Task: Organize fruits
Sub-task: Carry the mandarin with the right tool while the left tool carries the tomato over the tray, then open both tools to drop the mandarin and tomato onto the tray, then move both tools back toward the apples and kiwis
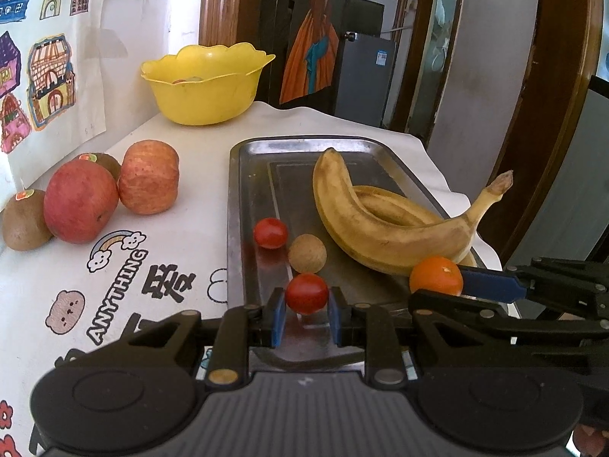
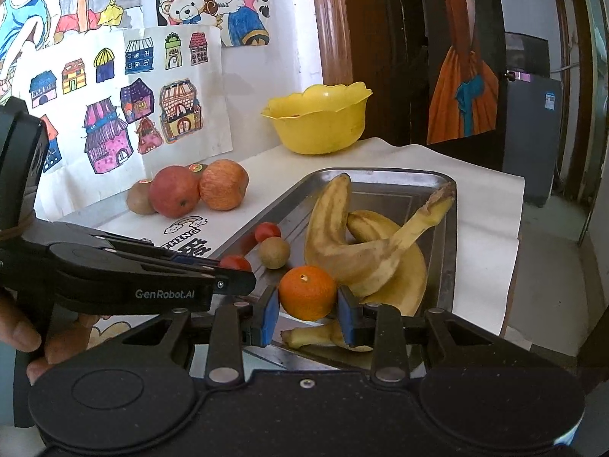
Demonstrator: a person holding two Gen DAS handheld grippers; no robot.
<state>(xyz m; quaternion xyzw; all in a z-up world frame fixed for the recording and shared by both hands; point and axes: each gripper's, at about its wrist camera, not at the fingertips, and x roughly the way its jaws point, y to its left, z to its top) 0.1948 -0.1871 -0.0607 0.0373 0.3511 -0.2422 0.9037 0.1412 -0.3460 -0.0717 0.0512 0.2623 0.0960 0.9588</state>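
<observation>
We've got both claws clamped at once over the metal tray (image 1: 243, 190): our left gripper (image 1: 306, 318) is pinched tight on a cherry tomato (image 1: 306, 293), and our right gripper (image 2: 308, 314) squeezes a small orange (image 2: 308, 292) beside the bananas (image 2: 361, 251). Apples (image 1: 114, 194) sit on the tablecloth, with the yellow bowl (image 1: 205, 87) at the back.

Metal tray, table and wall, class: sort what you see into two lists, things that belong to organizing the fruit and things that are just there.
Belongs to the job:
- metal tray
- bananas
- orange, in the right claw
- red tomato, in the left claw
- second tomato
- brown round fruit
- apples
- kiwis
- yellow bowl

Just there:
- wall drawings
- printed tablecloth
</observation>
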